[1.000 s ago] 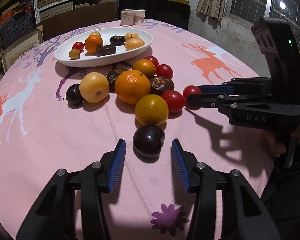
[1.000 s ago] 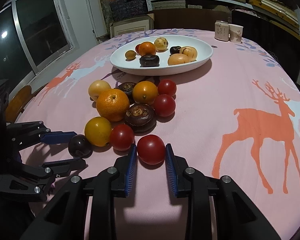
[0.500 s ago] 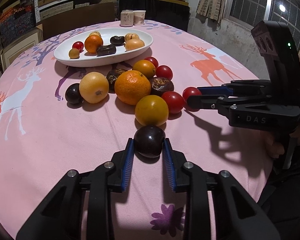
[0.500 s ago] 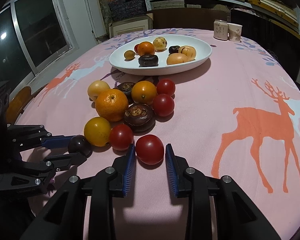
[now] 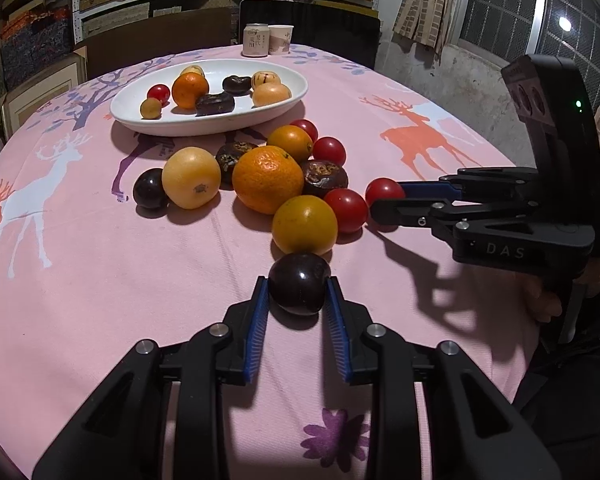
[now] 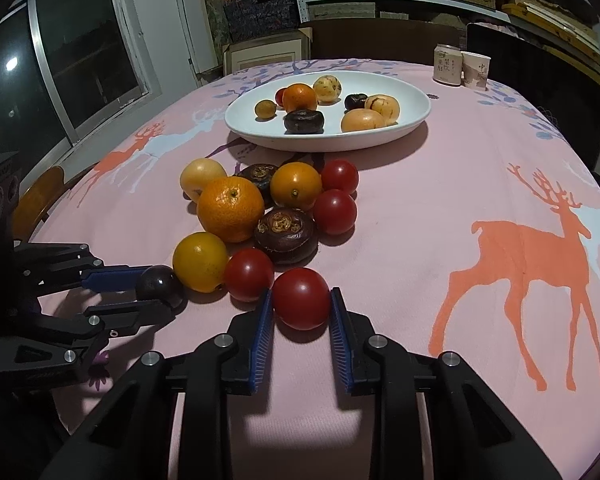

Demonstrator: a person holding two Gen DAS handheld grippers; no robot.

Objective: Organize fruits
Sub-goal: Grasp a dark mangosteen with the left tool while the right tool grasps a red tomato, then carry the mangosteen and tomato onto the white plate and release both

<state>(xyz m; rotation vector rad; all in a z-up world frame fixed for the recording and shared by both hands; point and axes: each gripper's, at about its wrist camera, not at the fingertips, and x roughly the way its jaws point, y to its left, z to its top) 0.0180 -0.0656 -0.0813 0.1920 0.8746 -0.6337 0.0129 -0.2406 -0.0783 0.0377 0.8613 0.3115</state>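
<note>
Loose fruits crowd just beyond both grips. The left gripper (image 5: 298, 294), open earlier, now clamps the dark plum (image 5: 299, 283); the right gripper (image 6: 301, 306) still pinches the red tomato (image 6: 301, 298).

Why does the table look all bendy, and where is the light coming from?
Left wrist view: the fisheye lens bulges the pink deer tablecloth and darkens the corners; a bright lamp glares at top right, and the white oval plate casts its shadow toward the camera. Right wrist view: same bulge; a bright spot shines on the dark window.
</note>
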